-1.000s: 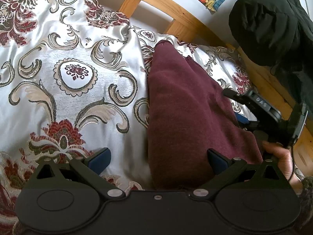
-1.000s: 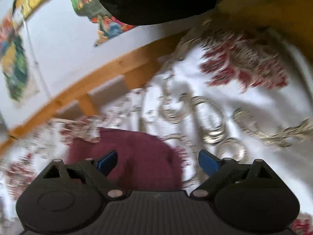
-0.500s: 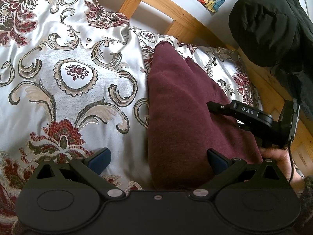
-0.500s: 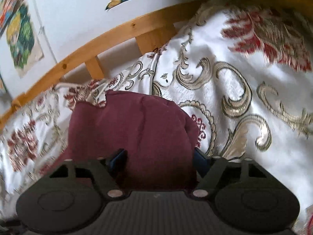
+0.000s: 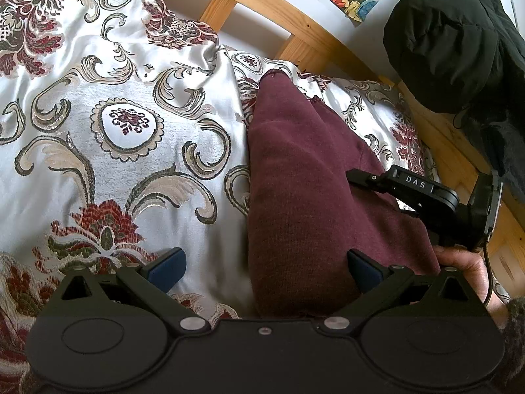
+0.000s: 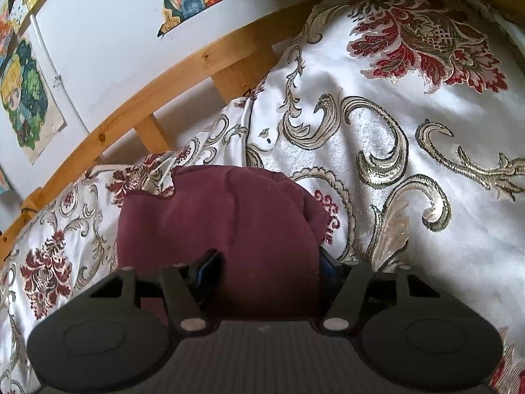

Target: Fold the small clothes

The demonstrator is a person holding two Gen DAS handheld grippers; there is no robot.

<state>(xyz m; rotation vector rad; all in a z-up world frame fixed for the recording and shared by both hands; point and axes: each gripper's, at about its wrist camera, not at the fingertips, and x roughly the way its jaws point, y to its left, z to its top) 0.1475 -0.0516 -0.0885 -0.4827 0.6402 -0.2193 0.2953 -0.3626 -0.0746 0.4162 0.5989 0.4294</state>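
- The maroon garment (image 5: pixel 305 197) lies folded lengthwise on the patterned bedspread (image 5: pixel 115 124), a long narrow strip running away from both grippers toward the wooden bed rail (image 5: pixel 295 19).
- The left gripper (image 5: pixel 265 267) is released, its two blue pads standing wide apart. The near end of the garment lies between them, close against the right-side pad (image 5: pixel 364 271), while the left-side pad (image 5: pixel 167 267) hangs over bare bedspread, clear of the cloth.
- The right gripper (image 6: pixel 267 267) is closing on the garment. A thick bunch of the maroon cloth (image 6: pixel 229 223) fills the gap between its jaws, and both blue pads (image 6: pixel 208 269) lie against the sides of the fold.
- In the left wrist view the right gripper (image 5: pixel 410 193) comes in from the side onto the garment's right edge, beyond the left gripper's right-side pad, with a hand (image 5: pixel 466 272) holding its grip.
- A black coat (image 5: pixel 459 42) hangs beyond the rail, well past both sets of jaws.
- Colourful pictures (image 6: pixel 26 95) are stuck on the white wall (image 6: pixel 105 32) behind the rail.
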